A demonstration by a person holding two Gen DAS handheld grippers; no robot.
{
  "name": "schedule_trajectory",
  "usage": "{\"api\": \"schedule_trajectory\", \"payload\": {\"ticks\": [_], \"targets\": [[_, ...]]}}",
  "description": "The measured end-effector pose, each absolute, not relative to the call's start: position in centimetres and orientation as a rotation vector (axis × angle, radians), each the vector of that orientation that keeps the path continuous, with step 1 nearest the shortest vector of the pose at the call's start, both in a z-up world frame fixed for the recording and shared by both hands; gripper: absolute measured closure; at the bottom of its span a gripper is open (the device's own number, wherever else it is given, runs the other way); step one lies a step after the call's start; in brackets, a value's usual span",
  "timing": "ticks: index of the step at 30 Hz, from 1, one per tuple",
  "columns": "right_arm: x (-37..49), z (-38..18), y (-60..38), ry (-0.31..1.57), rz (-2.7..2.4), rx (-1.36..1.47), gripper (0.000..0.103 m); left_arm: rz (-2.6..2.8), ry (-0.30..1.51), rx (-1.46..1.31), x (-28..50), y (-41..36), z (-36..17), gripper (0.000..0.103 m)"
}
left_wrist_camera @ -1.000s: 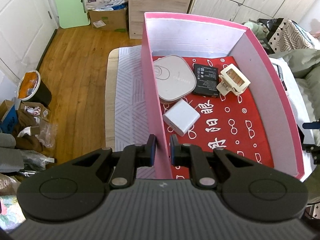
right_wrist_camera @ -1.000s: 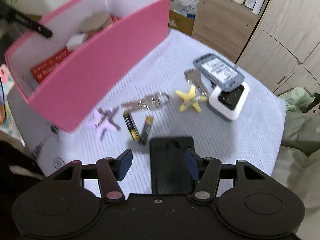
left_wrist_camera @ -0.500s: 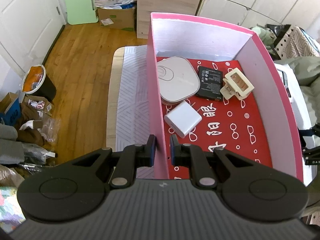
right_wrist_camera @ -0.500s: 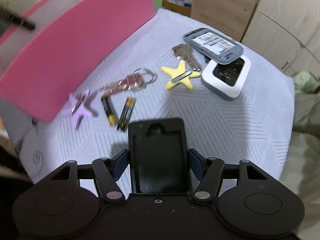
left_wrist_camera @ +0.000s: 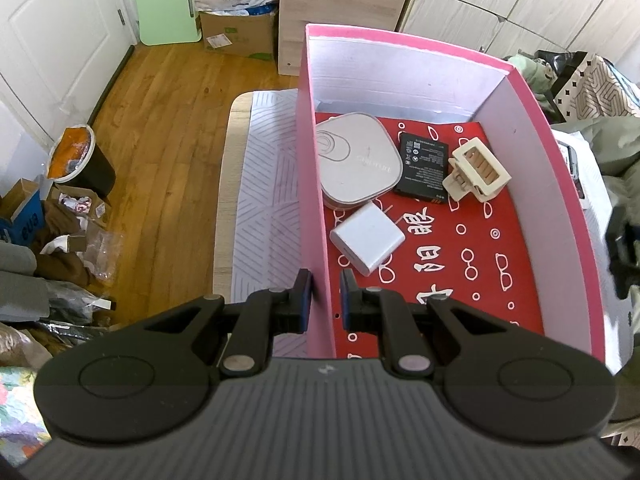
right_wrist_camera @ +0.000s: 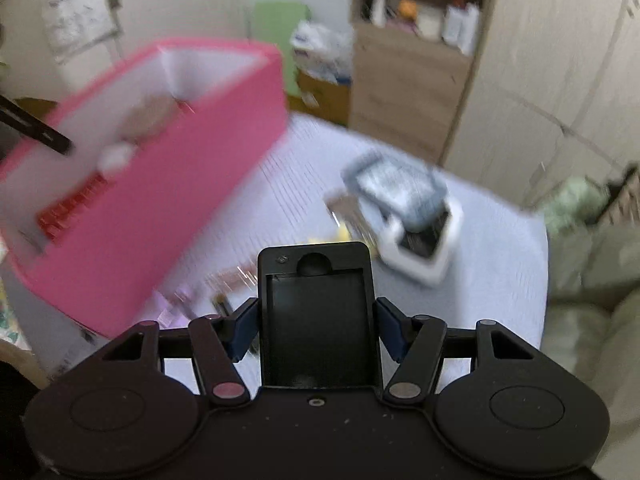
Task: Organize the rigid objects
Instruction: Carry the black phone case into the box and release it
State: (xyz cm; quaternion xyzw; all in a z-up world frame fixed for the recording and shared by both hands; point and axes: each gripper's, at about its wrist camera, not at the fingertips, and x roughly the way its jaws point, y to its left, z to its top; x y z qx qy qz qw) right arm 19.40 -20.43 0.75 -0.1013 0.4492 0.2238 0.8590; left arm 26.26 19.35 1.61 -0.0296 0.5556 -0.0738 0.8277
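Left wrist – hand-held gripper [left_wrist_camera: 324, 294] pinches pink box wall [left_wrist_camera: 316, 208] | right [right_wrist_camera: 316, 326] clamps black phone shell [right_wrist_camera: 318, 316]

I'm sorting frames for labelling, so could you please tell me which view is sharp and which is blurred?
Left wrist view: sharp and daylit, the box and charger crisp, straight edges bowed by the fisheye. Right wrist view: dimmer and motion-smeared across the box and the table; only the tongs and the black cover they grip stay sharp.

Green board [left_wrist_camera: 166, 0] and cardboard box [left_wrist_camera: 236, 30] on the wooden floor [left_wrist_camera: 160, 120], beside a bin [left_wrist_camera: 78, 160].
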Motion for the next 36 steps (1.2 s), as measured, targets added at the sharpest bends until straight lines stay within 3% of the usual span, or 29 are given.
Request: {"api": "schedule_trajectory", "payload": {"ticks": [11, 26, 36], "targets": [[21.4, 8.8, -10.7, 0.676, 0.868, -0.331, 0.036, -0.165, 1.179, -0.068, 26.2, 19.5, 1.5, 0.091], [26.5, -1.0, 2.6, 0.953, 1.127, -0.939, 0.036, -0.182, 1.170, -0.082, 26.0, 19.8, 1.6, 0.091], [25.8, -0.5, 1.5, 0.799, 1.079, -0.951, 0.034, -0.189, 1.176, -0.107, 26.3, 20.3, 1.6, 0.091]]}}
